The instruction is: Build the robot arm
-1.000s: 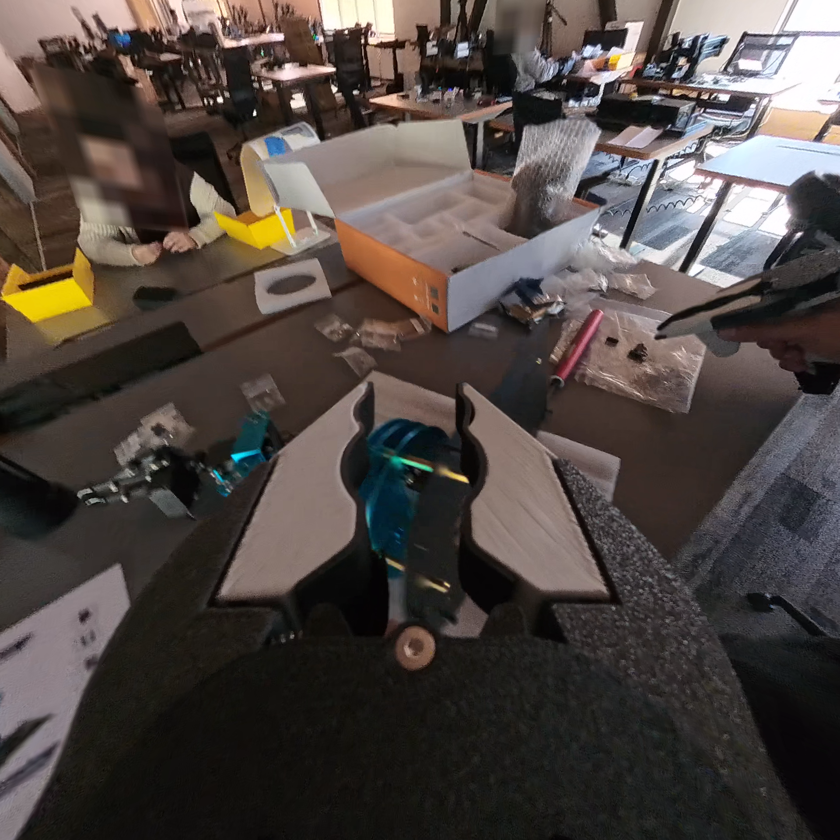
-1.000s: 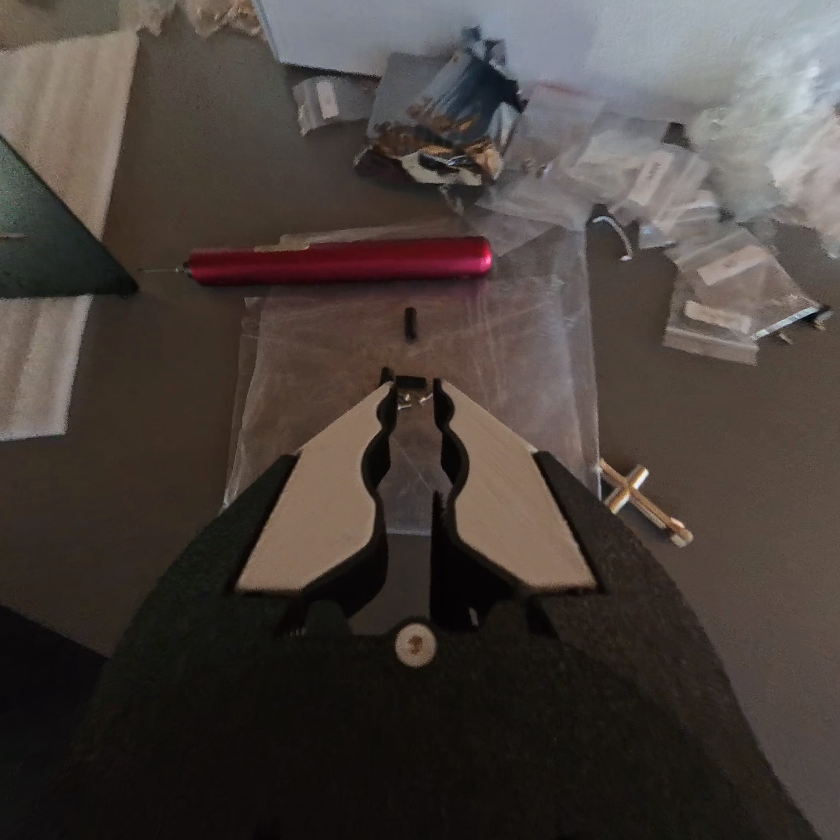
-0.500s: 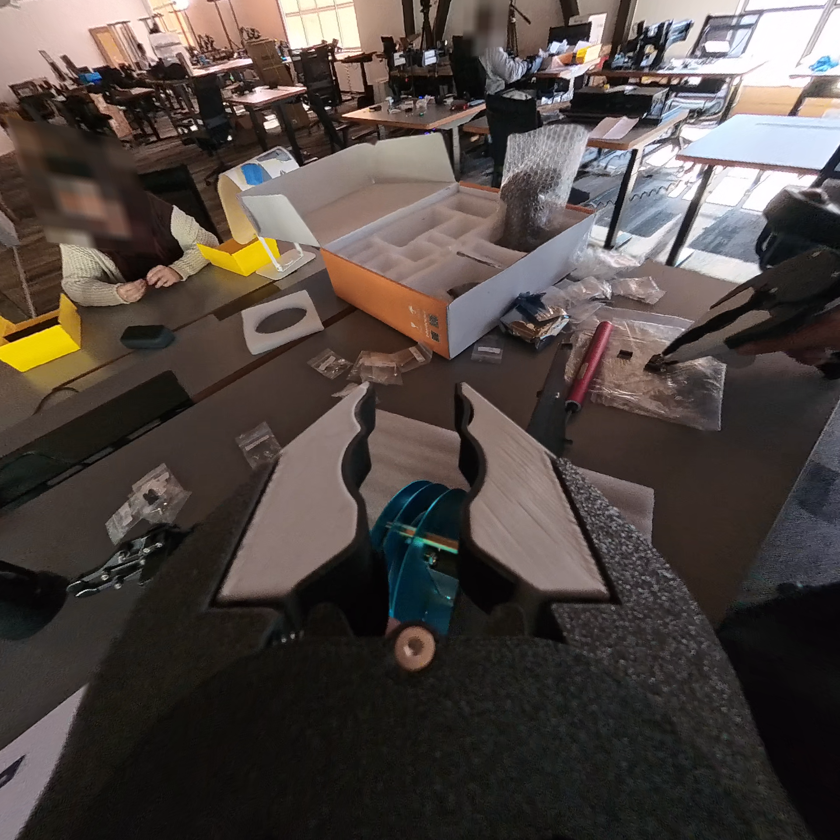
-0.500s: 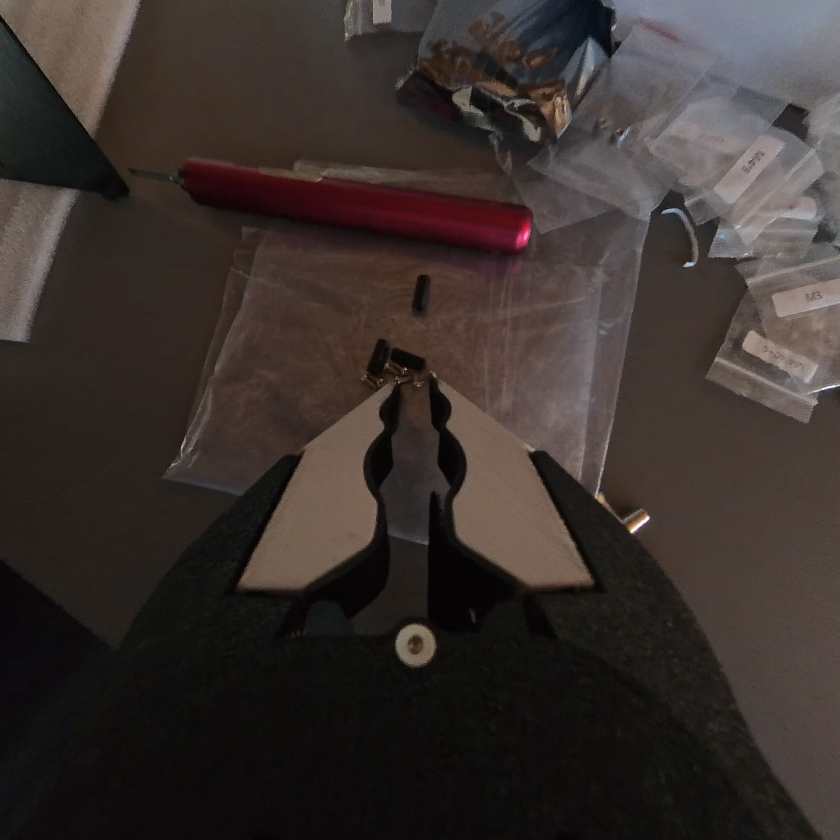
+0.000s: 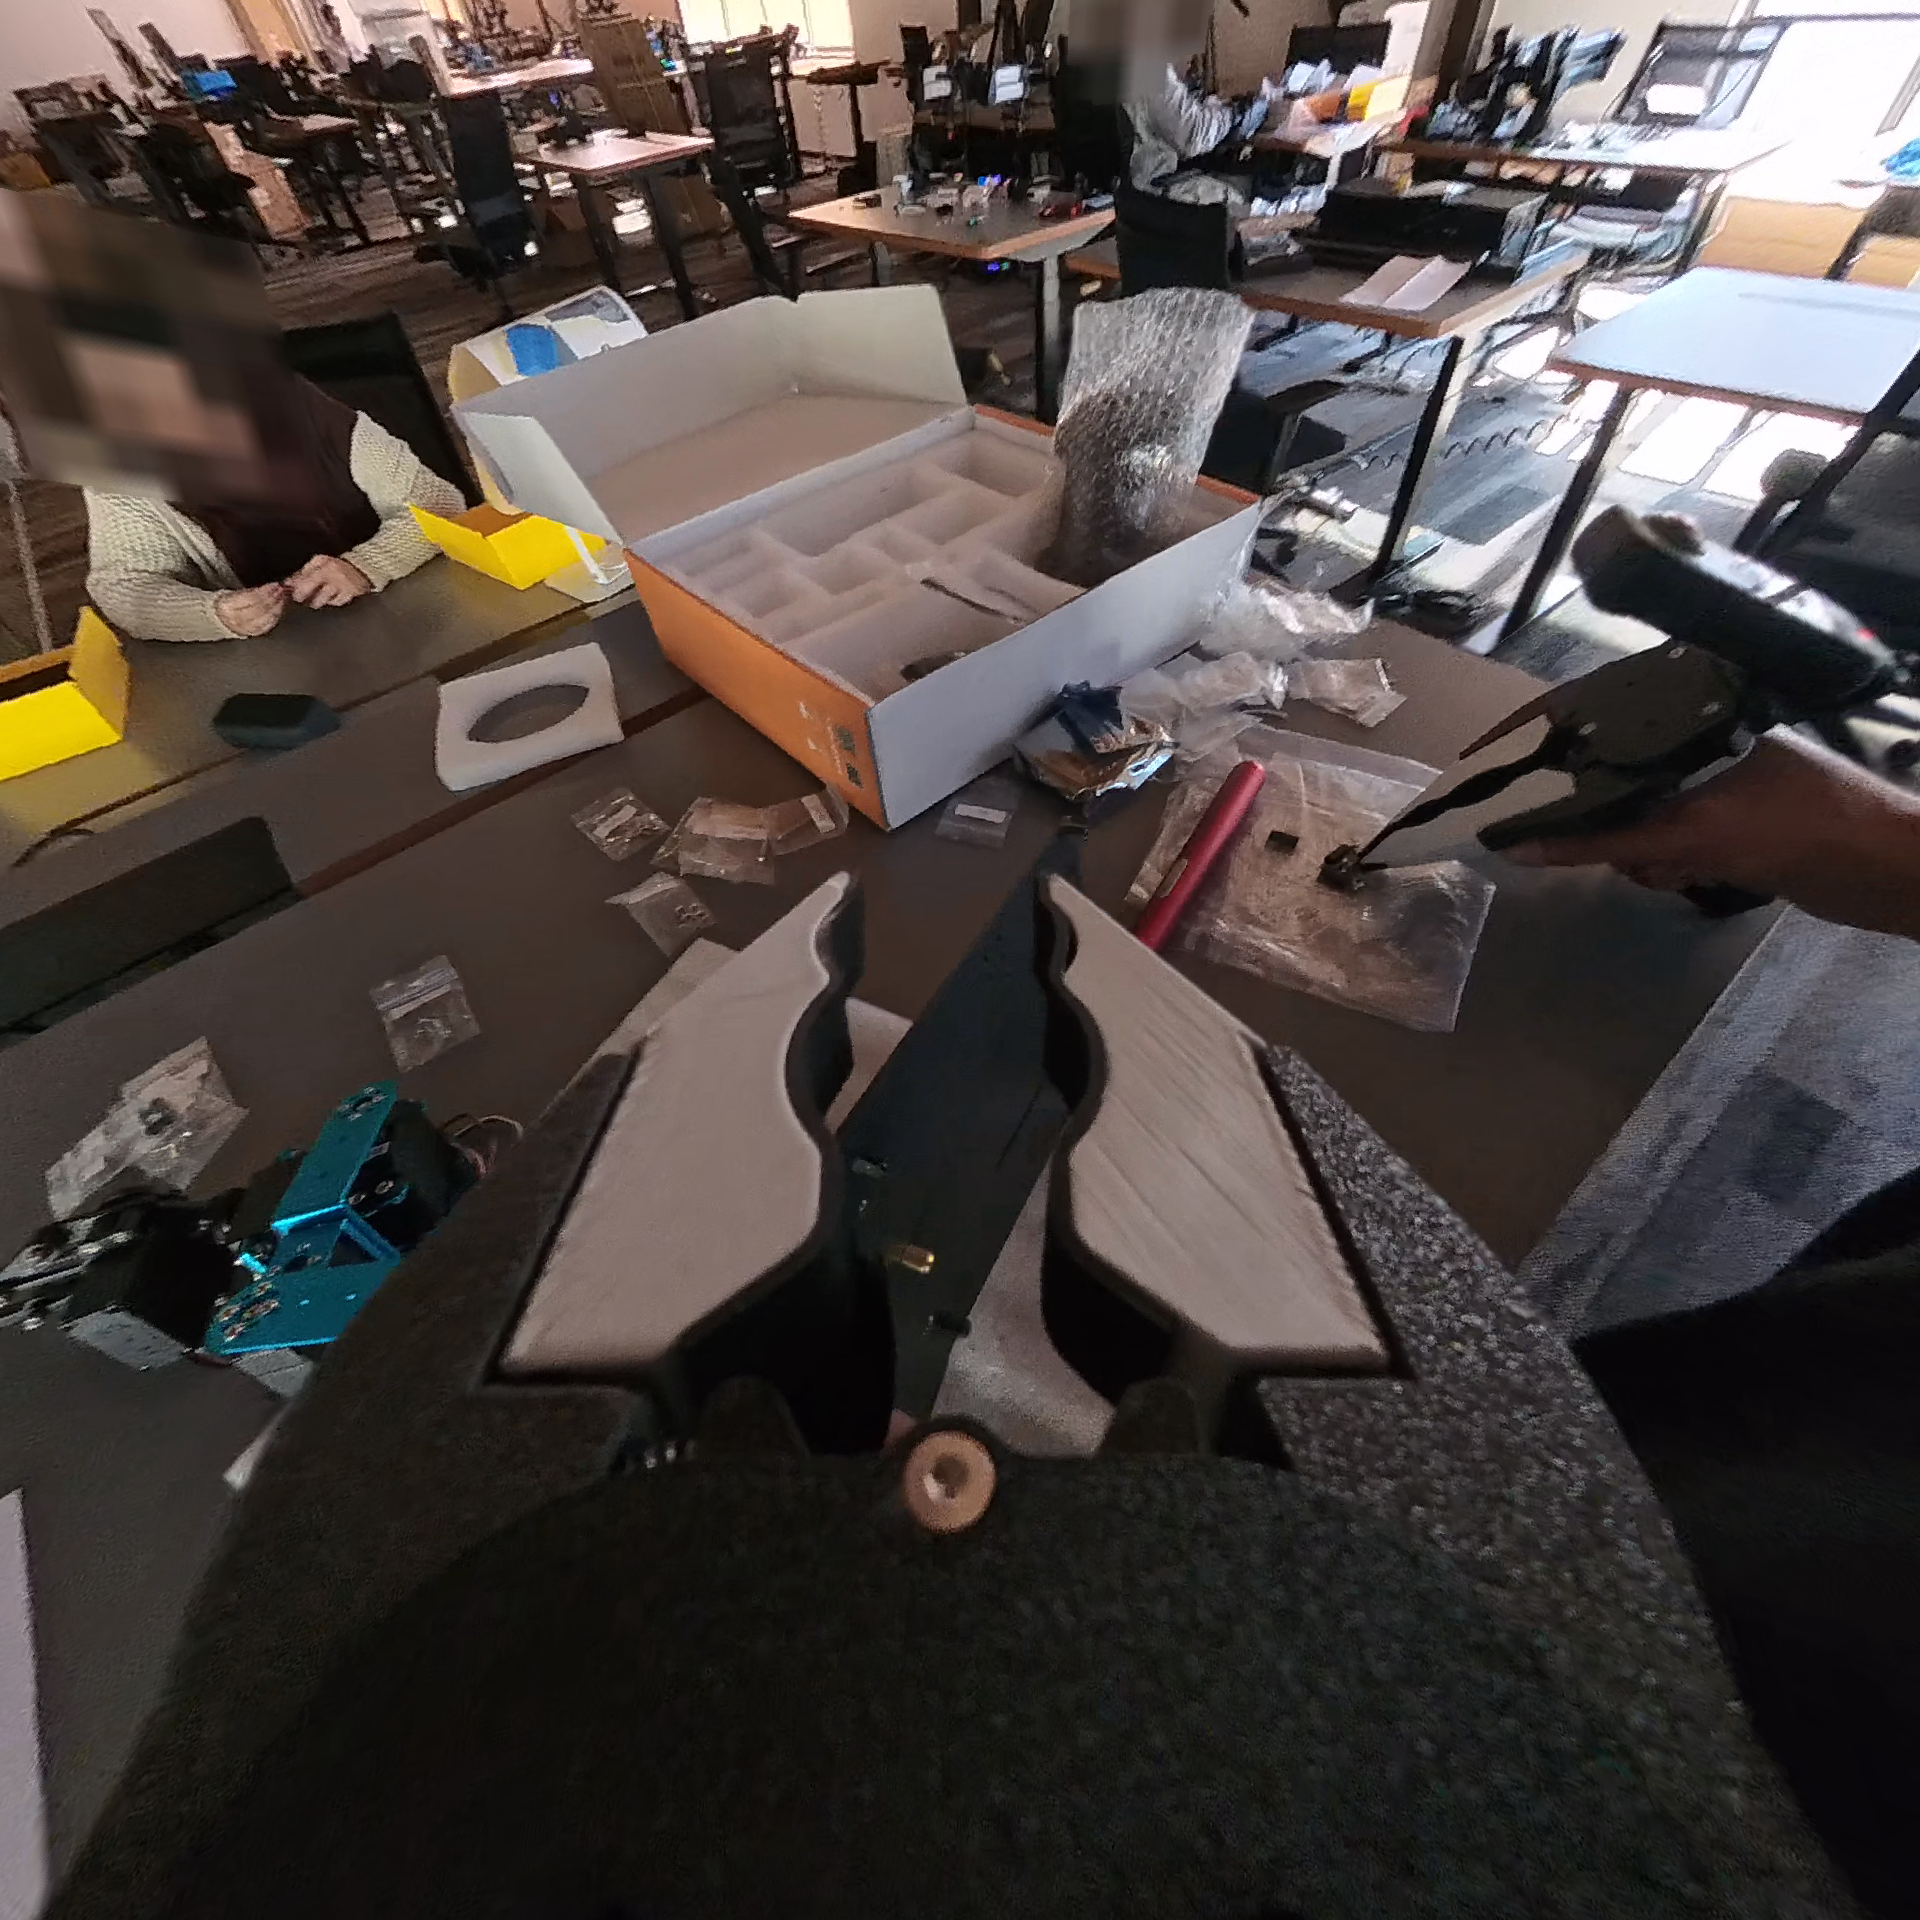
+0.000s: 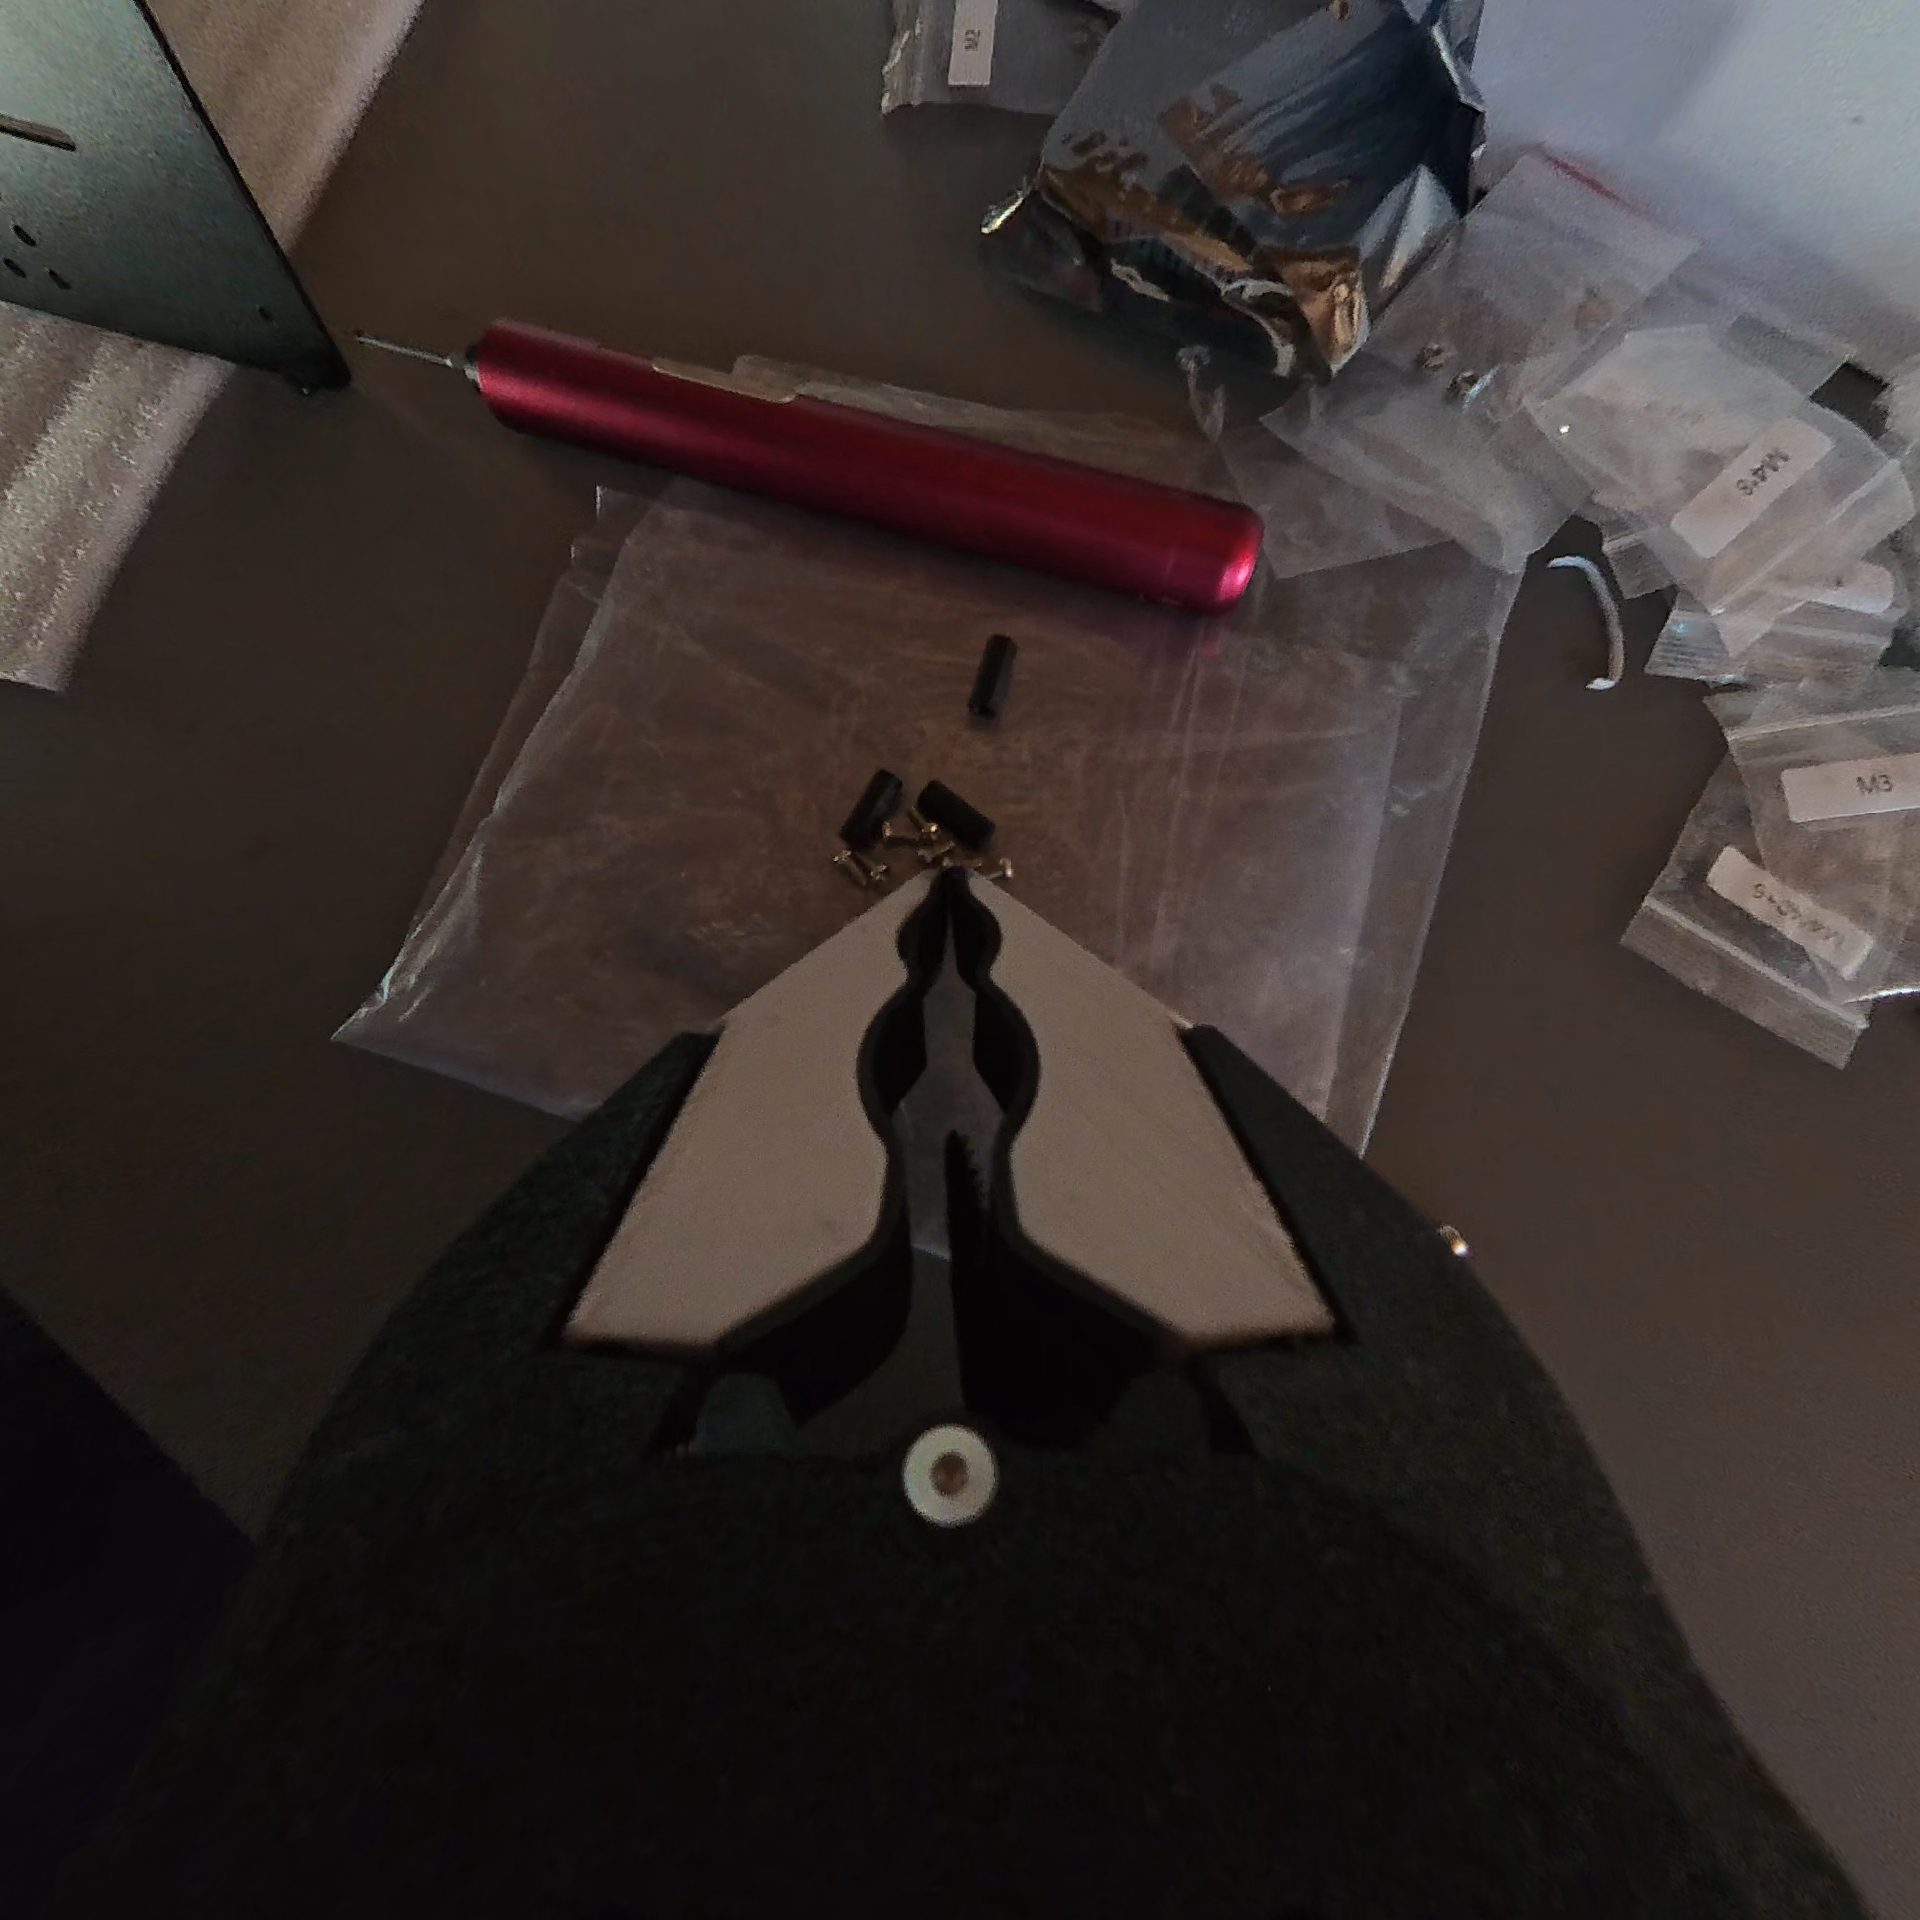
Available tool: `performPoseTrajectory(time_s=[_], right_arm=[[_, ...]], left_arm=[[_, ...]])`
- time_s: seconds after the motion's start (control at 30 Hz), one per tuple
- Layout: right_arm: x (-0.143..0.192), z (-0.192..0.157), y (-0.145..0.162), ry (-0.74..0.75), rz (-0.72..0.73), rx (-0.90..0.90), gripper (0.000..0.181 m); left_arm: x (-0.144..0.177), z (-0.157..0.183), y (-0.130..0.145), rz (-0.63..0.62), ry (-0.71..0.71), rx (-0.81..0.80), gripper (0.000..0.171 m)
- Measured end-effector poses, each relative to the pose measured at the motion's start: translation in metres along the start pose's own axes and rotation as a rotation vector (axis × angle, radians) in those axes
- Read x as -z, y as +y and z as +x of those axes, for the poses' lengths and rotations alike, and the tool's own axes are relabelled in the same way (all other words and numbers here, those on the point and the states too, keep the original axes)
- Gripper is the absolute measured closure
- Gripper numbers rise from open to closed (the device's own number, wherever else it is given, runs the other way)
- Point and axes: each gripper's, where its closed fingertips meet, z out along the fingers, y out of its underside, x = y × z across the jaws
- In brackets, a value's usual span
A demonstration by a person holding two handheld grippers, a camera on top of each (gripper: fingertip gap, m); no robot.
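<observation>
I'm working in what looks like a large open office turned hardware lab: rows of desks point(image 5: 935, 223) and black office chairs point(image 5: 748, 125) run back to bright windows point(image 5: 1829, 62), with monitors and gear piled on them. My own dark table point(image 5: 520, 935) carries an opened kit box point(image 5: 894, 582) with foam compartments, small zip bags of fasteners point(image 6: 1766, 520), and a red precision screwdriver point(image 6: 862, 462). A person point(image 5: 260, 520) sits opposite.
</observation>
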Motion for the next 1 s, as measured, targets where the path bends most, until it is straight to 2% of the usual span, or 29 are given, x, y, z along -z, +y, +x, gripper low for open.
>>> performPoseTrajectory(time_s=[0.23, 0.6, 1.0], right_arm=[[0.012, 0.003, 0.002, 0.001, 0.015, 0.019, 0.181], [0.001, 0.006, -0.001, -0.013, -0.009, 0.016, 0.173], [-0.001, 0.004, -0.001, -0.012, -0.023, 0.046, 0.181]], left_arm=[[0.002, 0.008, -0.004, 0.006, -0.032, 0.071, 0.141], [0.000, 0.026, -0.008, 0.002, -0.046, 0.031, 0.142], [0.006, 0.014, -0.002, -0.001, -0.053, 0.056, 0.142]])
